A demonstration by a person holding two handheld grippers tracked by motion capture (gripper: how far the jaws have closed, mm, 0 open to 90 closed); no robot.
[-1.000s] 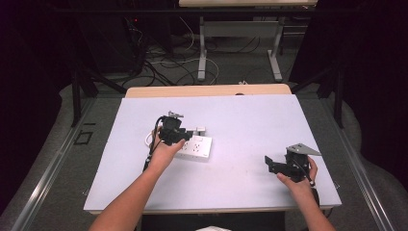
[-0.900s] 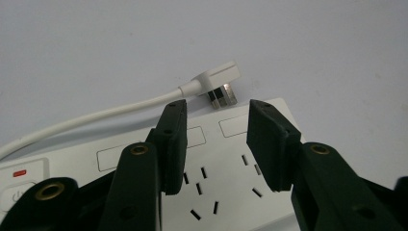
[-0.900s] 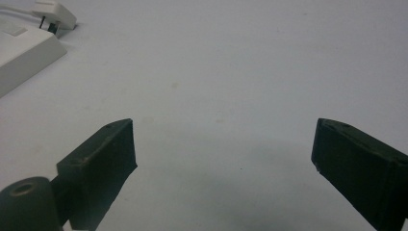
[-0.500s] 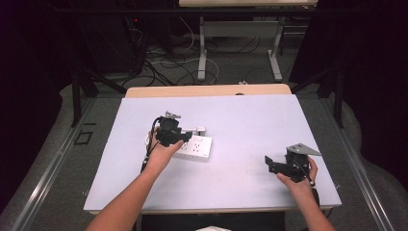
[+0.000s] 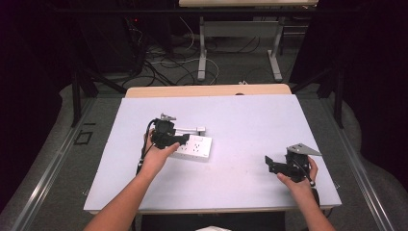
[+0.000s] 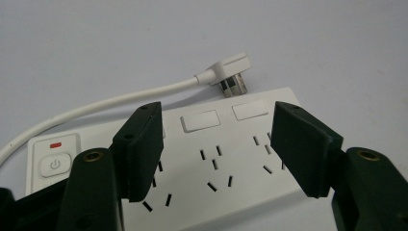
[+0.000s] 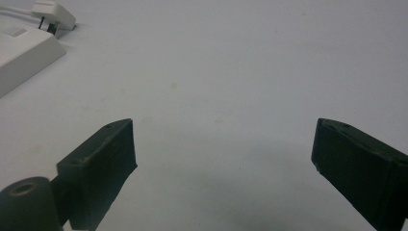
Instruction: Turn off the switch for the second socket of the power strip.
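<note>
A white power strip (image 5: 196,147) lies flat on the white table (image 5: 240,120), left of centre. Its white plug (image 5: 200,129) rests on the table just behind it, on a short white cord. My left gripper (image 5: 182,139) hovers over the strip's left half, open. In the left gripper view, the open left gripper (image 6: 219,144) straddles the strip's sockets (image 6: 214,168); the power button (image 6: 55,164) is at the left and the plug (image 6: 230,72) beyond. My right gripper (image 5: 270,164) stands open near the front right, and in its own view the right gripper (image 7: 221,154) holds nothing above bare table.
The strip's corner (image 7: 24,53) and the plug (image 7: 54,14) show far off at the top left of the right gripper view. Behind the white sheet a wooden table edge (image 5: 207,90) runs across. Cables and desk legs (image 5: 202,48) lie on the floor behind.
My left gripper has crept slightly left and toward the person over the power strip. The strip, plug and right gripper have stayed put.
</note>
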